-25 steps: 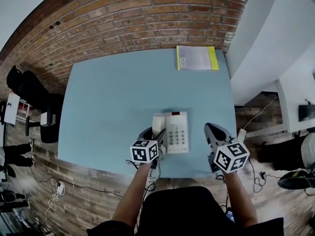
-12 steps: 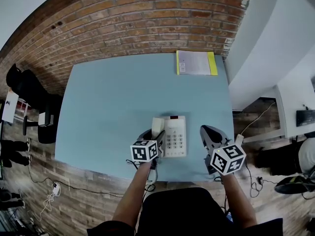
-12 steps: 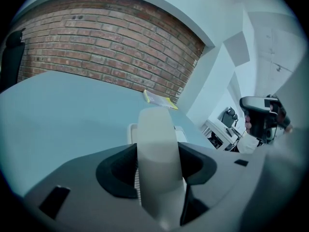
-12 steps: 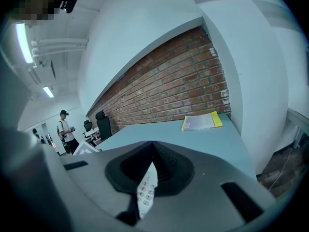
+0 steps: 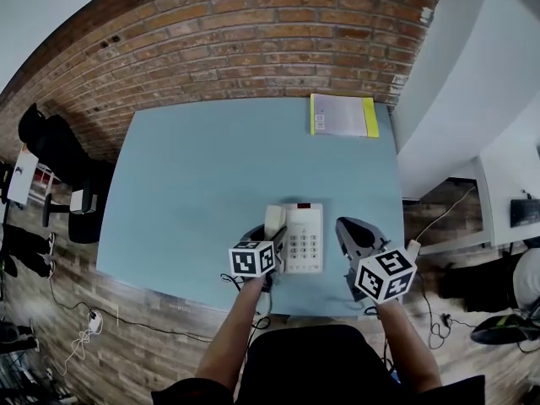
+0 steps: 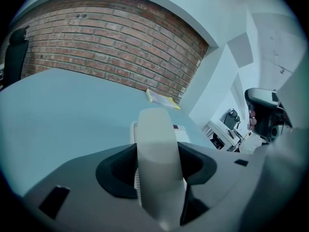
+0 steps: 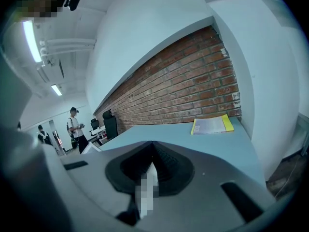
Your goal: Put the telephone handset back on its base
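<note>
A cream telephone base (image 5: 304, 238) with a keypad sits near the front edge of the light-blue table (image 5: 202, 184). The cream handset (image 5: 274, 221) lies along the base's left side. My left gripper (image 5: 268, 236) is shut on it from the near end. In the left gripper view the handset (image 6: 157, 158) fills the gap between the jaws, and the base (image 6: 182, 132) shows just behind it. Whether the handset rests fully in its cradle is hidden. My right gripper (image 5: 346, 228) hovers right of the base, shut and empty; in the right gripper view (image 7: 150, 153) its jaws meet.
A yellow-edged booklet (image 5: 343, 115) lies at the table's far right corner, against the brick wall (image 5: 253, 32). A black chair (image 5: 51, 146) stands left of the table and a white desk (image 5: 506, 175) to the right. People (image 7: 75, 124) stand far off.
My right gripper has drifted a little left, closer to the base. My left gripper stays shut on the handset at the base's left side.
</note>
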Motion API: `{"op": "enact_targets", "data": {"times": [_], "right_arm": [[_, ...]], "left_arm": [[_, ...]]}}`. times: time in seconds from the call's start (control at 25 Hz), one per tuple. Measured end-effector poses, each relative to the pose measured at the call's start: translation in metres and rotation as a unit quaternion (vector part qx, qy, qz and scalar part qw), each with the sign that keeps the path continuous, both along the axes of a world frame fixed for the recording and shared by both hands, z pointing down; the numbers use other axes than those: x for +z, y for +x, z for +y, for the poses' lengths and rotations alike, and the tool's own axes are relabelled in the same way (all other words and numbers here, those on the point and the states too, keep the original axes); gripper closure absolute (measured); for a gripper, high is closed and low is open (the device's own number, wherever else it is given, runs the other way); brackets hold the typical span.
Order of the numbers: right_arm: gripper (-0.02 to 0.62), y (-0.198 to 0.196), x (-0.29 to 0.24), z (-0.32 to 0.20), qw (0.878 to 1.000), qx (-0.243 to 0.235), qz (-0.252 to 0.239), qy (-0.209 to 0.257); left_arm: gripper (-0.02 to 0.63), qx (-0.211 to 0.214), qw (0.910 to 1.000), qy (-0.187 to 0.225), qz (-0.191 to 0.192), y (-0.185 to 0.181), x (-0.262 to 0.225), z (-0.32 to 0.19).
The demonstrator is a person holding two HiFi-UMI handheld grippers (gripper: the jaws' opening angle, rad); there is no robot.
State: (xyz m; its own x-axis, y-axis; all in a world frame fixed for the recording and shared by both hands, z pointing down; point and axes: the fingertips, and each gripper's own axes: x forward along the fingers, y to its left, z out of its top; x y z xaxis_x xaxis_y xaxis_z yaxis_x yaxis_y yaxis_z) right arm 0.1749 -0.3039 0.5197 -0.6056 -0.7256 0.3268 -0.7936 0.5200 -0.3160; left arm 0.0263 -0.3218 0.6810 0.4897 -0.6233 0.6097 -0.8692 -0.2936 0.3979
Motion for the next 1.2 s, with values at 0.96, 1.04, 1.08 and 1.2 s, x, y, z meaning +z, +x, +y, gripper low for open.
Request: {"op": "enact_targets", "data": {"times": [0.96, 1.04, 1.08, 1.2], "right_arm": [[0.583, -0.038, -0.011, 0.011, 0.999, -0.039, 0.000, 0.017], [0.583, -0.039, -0.011, 0.011, 0.999, -0.040, -0.001, 0.016], [0.583, -0.040, -0.011, 0.011, 0.999, -0.041, -0.001, 0.016], [0.583, -0.039, -0.010, 0.011, 0.999, -0.040, 0.000, 0.014]], "left_arm": [[0.368, -0.025, 0.9994, 0.001, -0.023, 0.001, 0.007, -0.002], [0.368, -0.034, 0.9991, 0.003, -0.026, -0.002, 0.007, -0.003], [0.368, -0.038, 0.9989, 0.003, -0.027, -0.003, 0.007, -0.003], [0.367, -0.041, 0.9987, 0.001, -0.030, -0.003, 0.009, -0.004]]}}
